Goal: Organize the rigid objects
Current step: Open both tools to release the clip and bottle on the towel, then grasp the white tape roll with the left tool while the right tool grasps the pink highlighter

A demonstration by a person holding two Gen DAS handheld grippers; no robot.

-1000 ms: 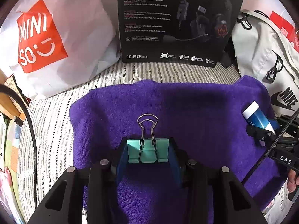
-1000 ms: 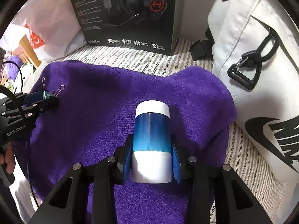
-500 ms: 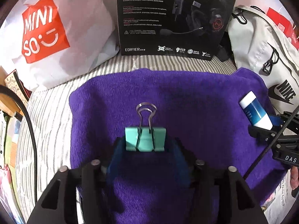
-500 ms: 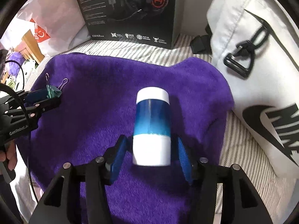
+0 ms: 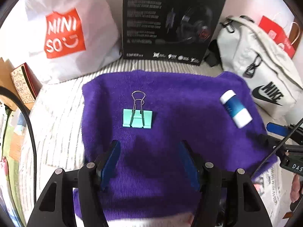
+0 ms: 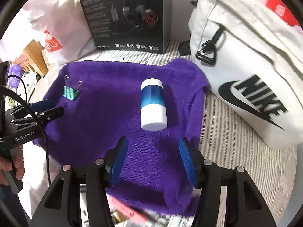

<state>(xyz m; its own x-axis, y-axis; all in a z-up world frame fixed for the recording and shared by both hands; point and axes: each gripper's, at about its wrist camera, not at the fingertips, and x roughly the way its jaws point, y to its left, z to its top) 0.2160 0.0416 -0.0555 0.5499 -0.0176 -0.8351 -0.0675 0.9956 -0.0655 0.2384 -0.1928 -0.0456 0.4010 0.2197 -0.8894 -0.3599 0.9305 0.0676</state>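
Observation:
A teal binder clip [image 5: 137,118] lies flat on the purple towel [image 5: 170,132], its wire handles pointing away from me. My left gripper [image 5: 148,162] hangs short of it, jaws opening, nothing between them. A blue and white bottle [image 6: 153,105] lies on its side on the same towel [image 6: 106,117]. My right gripper [image 6: 153,160] is drawn back from its base, jaws opening and empty. In the right wrist view, the clip [image 6: 70,92] and left gripper [image 6: 47,108] show at the left. The bottle [image 5: 235,108] also appears at the right of the left wrist view.
A black headset box [image 5: 170,20] stands behind the towel. A white shopping bag [image 5: 62,32] lies to its left, and a white Nike bag [image 6: 246,60] crowds the right. The towel rests on striped bedding [image 6: 227,141]. Newspaper [image 6: 151,219] lies at the near edge.
Both grippers let go: the left released the binder clip, the right released the bottle. Both have pulled back and up, leaving each object lying on the towel.

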